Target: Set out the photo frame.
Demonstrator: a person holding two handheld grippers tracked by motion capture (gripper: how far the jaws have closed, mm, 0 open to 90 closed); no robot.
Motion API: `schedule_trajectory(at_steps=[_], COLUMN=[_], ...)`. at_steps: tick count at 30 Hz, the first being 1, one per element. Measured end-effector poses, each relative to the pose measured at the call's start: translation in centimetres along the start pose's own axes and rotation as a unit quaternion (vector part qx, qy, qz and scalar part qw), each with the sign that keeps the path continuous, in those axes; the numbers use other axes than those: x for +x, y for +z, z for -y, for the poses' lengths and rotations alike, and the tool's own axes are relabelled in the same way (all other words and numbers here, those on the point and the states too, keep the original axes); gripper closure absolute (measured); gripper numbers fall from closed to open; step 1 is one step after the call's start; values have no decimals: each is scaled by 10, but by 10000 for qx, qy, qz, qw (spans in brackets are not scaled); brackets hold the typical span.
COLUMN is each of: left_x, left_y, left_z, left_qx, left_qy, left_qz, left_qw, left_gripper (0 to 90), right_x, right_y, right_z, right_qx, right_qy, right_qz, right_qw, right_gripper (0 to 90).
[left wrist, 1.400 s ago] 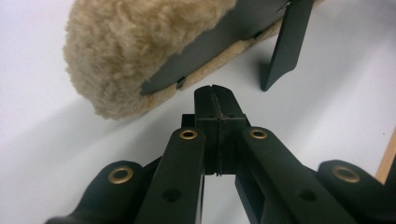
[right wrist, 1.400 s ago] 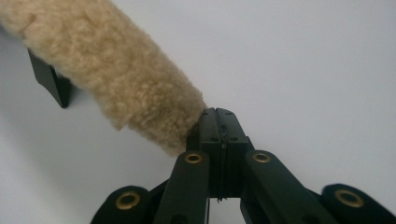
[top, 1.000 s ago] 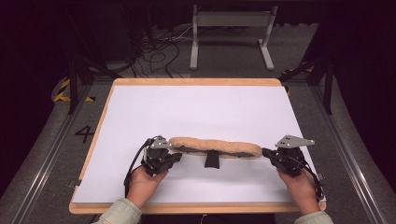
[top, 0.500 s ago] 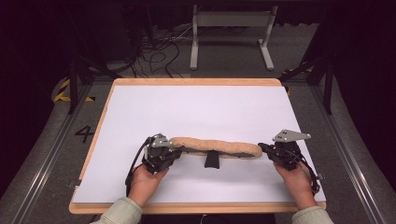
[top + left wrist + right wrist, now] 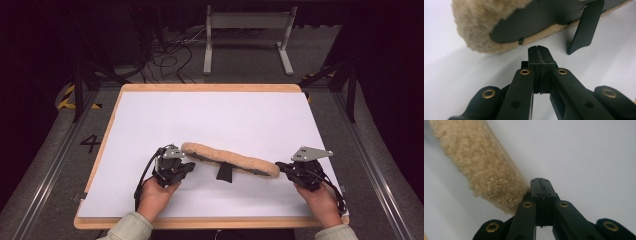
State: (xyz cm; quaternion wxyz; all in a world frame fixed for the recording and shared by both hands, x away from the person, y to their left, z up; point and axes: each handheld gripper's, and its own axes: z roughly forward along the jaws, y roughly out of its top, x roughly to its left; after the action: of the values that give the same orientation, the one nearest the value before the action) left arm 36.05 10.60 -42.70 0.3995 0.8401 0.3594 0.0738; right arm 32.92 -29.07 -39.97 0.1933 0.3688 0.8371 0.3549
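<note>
Dark floor with loose cables and a grey metal stand [image 5: 247,30] lies beyond the white-topped table with a light wooden rim [image 5: 210,88], and on the near half of that white sheet rests a long, narrow pad covered in tan, curly fleece [image 5: 227,157]. From above, the pad runs slantwise between the two hands, its far-left end rounded and a little higher in the picture, its right end lower and nearer the person. The fleece looks thick and nubbly, a sandy beige all along the top and wrapped over the edges. In the left gripper view its underside is a smooth, dark grey panel [image 5: 541,21] edged by a flatter seam of the same beige pile, with small dark tabs at the seam. A short black strap or flap [image 5: 225,172] hangs from the underside about midway along and touches the white surface; in the left gripper view it shows as a stiff, dark strip standing at a slant.

Left gripper [image 5: 539,48] has its two black jaws pressed together with nothing between them; its tip sits just beside the pad's rounded end, beneath the fleece edge, and whether it touches cannot be told. Right gripper [image 5: 541,181] is likewise closed tight on nothing, its tip right against the fleece at the pad's other end, with the pile brushing the side of one jaw. Each gripper is held in a hand coming from the near edge of the table.
</note>
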Motion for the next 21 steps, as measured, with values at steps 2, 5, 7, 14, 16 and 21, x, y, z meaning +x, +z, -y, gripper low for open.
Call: schedule_trajectory(at_steps=[2,5,7,14,16,21], left_x=[-1,-4,-6,-15,-19,-28], left_y=[0,0,1,4,6,11], left_z=[0,0,0,-1,-1,-3], left_qx=[-6,14,24,71,106,95], left_qy=[12,44,67,131,178,242], left_qz=[29,76,120,269,339,447], left_qw=[10000,10000,9999,9995,9992,9987], left_gripper=[900,900,900,900,900,900], right_x=[5,10,16,33,37,46], right_y=[-2,-3,-5,-9,-10,-9], right_z=[1,1,3,6,6,6], right_qx=[28,37,13,20,24,17], right_qy=[-55,-85,-104,-257,-291,-384], right_qz=[-23,-64,-49,-192,-251,-414], right_qw=[10000,9999,9999,9995,9993,9984], right_gripper=[900,900,900,900,900,900])
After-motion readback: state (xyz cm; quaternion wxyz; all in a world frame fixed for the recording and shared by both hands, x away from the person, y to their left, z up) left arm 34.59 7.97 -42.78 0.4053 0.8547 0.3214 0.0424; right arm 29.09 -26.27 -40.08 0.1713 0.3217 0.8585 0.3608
